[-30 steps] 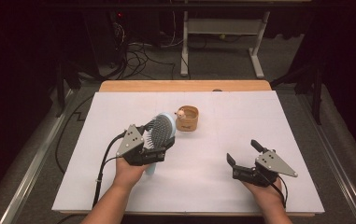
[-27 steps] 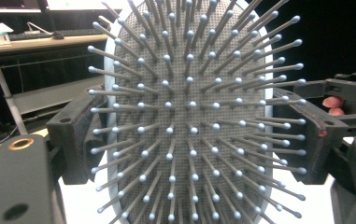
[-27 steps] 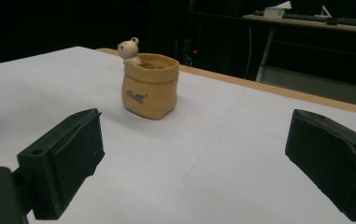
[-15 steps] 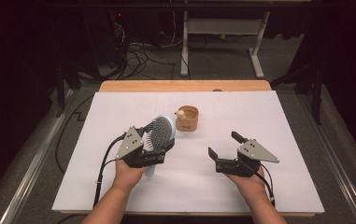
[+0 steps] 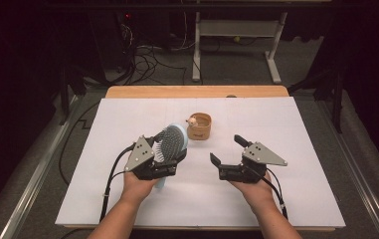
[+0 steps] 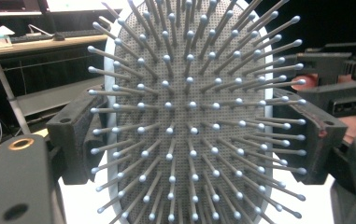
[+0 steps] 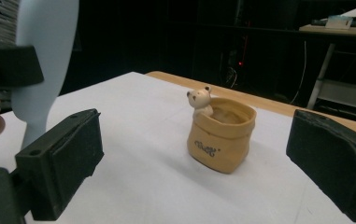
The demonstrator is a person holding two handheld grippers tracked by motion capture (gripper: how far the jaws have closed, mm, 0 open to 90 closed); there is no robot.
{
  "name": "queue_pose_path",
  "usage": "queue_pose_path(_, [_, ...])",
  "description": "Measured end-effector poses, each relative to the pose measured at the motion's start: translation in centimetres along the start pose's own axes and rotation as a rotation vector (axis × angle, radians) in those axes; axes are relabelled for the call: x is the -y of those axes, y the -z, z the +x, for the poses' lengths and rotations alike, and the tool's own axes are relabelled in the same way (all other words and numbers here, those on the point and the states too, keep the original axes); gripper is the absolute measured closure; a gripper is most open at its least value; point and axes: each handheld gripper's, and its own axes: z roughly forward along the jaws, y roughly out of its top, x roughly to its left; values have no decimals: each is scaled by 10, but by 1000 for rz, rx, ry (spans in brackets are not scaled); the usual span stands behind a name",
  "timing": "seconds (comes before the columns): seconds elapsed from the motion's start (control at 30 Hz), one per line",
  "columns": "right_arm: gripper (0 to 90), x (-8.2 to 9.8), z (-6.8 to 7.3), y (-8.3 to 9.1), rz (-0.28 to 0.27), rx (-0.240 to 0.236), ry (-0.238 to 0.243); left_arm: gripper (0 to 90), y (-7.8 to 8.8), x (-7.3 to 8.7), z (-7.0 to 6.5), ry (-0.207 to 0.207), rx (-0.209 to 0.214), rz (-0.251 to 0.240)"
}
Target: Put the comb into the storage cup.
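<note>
A dark room with cables and desk legs on the floor lies behind a table covered in white paper, its wooden edge showing at the far side. The left gripper is clamped on a pale blue hairbrush, its 2 jaws pressing the sides of the bristle pad, which stands raised above the paper with the handle pointing down toward the hand; in the left gripper view the grey bristles face the camera. The right gripper hovers with its jaws spread wide and nothing between them, aimed toward the brush and the small tan bear pot, which sits on the paper just beyond both grippers. Judging from this, the brush has been picked up, and whatever is to follow with the pot or a handover has not begun.
</note>
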Motion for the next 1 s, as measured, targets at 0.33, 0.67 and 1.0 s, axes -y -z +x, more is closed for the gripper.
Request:
queue_pose_path(0.33, [74, -21, 13, -4, -26, -62, -5, 206, -1, 1, -3, 3, 0, -3])
queue_pose_path(0.67, [81, -36, 25, -8, -50, -103, -9, 206, -1, 1, -4, 6, 4, 0])
queue_pose_path(1.0, [88, -49, 38, -6, -70, -156, -29, 206, -3, 2, -8, -5, 7, 0])
